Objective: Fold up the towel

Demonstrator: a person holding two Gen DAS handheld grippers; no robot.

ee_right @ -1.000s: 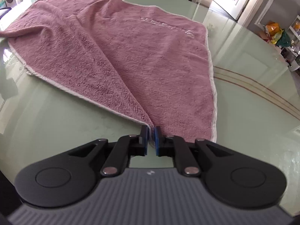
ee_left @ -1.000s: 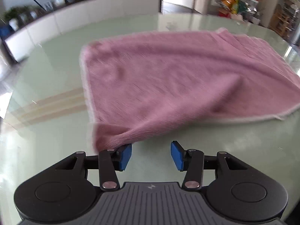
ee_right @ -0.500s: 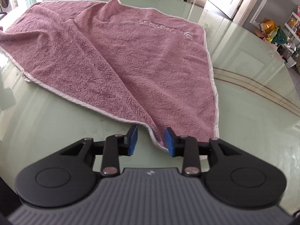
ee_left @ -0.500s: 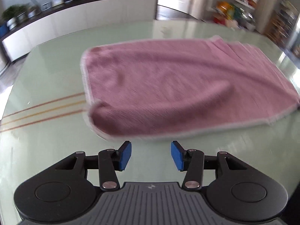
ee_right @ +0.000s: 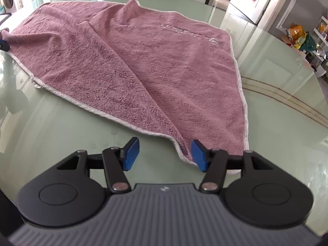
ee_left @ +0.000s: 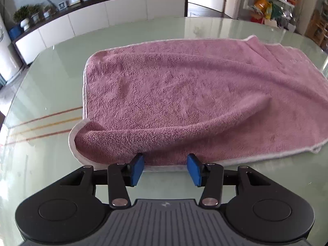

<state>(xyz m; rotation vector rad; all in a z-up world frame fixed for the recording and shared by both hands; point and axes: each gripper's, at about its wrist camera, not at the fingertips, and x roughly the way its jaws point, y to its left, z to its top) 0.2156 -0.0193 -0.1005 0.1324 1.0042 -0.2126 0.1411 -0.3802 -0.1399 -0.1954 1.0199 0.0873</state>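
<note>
A pink towel (ee_left: pixel 184 102) with a pale hem lies spread on the green glass table (ee_left: pixel 51 78), rumpled by a long diagonal ridge. Its near-left corner curls up and over. My left gripper (ee_left: pixel 165 169) is open, and the towel's near edge lies between its blue fingertips, unpressed. In the right wrist view the towel (ee_right: pixel 153 61) runs down to a pointed corner in front of me. My right gripper (ee_right: pixel 165 157) has its jaws opening, and that corner rests loose against the inside of the right pad (ee_right: pixel 198 157). The left gripper's blue tip (ee_right: pixel 3 44) shows at the towel's far-left corner.
The round table (ee_right: pixel 276 135) has bare glass around the towel, with brown inlay stripes (ee_left: pixel 41 123) on the left. Beyond its edge stand a long white sideboard (ee_left: pixel 102 18), a doorway and shelves with bags (ee_left: pixel 264 10).
My right gripper went from shut on the towel corner to open, and the corner dropped onto the glass. The towel slipped off my left pad and settled; the left gripper then closed in on its near edge.
</note>
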